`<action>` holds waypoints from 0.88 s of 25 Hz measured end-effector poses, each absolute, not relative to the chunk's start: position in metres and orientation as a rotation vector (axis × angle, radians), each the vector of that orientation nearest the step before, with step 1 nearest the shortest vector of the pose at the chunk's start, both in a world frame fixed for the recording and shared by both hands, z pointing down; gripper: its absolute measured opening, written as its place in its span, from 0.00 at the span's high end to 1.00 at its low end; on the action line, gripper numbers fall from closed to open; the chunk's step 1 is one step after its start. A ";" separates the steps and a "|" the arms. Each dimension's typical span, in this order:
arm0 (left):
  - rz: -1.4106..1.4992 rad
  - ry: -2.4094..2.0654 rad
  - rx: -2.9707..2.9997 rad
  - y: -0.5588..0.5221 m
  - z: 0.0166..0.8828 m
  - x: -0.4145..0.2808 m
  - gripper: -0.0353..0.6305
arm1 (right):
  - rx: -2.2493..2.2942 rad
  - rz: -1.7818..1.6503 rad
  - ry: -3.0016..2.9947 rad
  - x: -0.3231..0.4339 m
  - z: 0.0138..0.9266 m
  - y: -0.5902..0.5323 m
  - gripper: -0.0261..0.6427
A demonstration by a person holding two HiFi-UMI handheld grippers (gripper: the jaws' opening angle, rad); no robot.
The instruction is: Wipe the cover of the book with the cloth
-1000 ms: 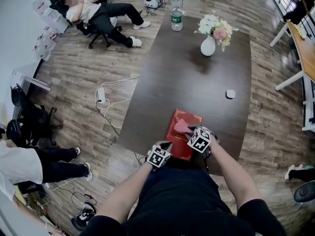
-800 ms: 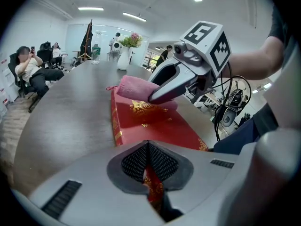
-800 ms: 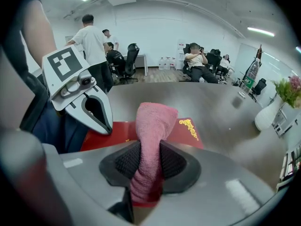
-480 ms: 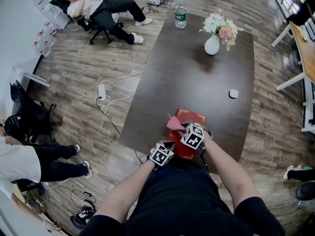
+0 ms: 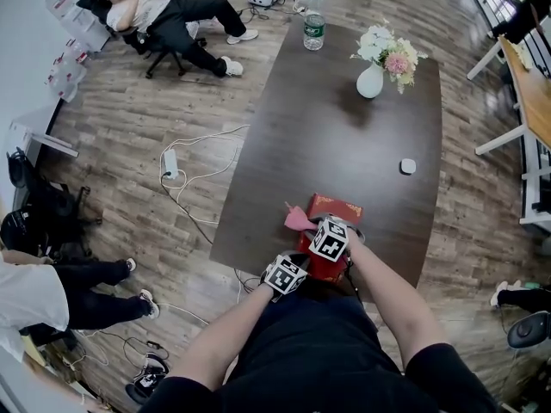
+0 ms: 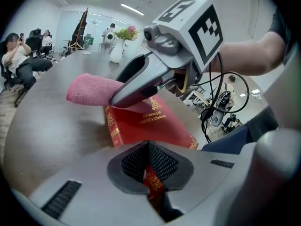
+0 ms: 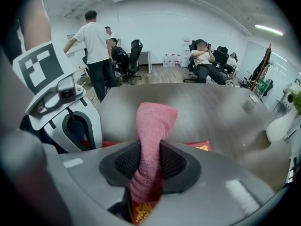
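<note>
The left gripper's [image 6: 149, 173] jaws are clamped on the book's [image 6: 141, 126] near edge. The right gripper's [image 7: 146, 175] jaws pinch the cloth [image 7: 153, 121] over the book's cover.

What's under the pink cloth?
The red book, lying on the dark table. The cloth sticks out past the book's edge. The cover beneath it is hidden.

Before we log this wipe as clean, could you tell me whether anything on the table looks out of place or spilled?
Nothing is spilled or damaged: the vase and bottle stand upright. Only the pink cloth, pinched in the right claw, sticks out past the spine of the red book over bare table.
</note>
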State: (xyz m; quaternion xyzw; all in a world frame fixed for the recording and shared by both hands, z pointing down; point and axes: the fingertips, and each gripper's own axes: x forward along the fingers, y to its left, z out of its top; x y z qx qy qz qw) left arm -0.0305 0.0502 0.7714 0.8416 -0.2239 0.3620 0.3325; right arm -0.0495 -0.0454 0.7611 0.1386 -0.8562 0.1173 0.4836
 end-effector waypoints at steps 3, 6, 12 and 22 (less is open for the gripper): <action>0.930 -0.571 2.197 0.050 0.772 -0.029 0.96 | 0.324 0.296 -2.067 -0.053 0.768 -0.044 0.79; 0.921 -0.556 2.191 0.049 0.773 -0.029 0.96 | 0.320 0.309 -2.053 -0.052 0.775 -0.045 0.79; 0.911 -0.543 2.177 0.048 0.774 -0.029 0.96 | 0.322 0.320 -2.071 -0.050 0.775 -0.045 0.79; 0.939 -0.608 2.129 0.047 0.776 -0.030 0.96 | 0.319 0.298 -2.078 -0.038 0.778 -0.041 0.79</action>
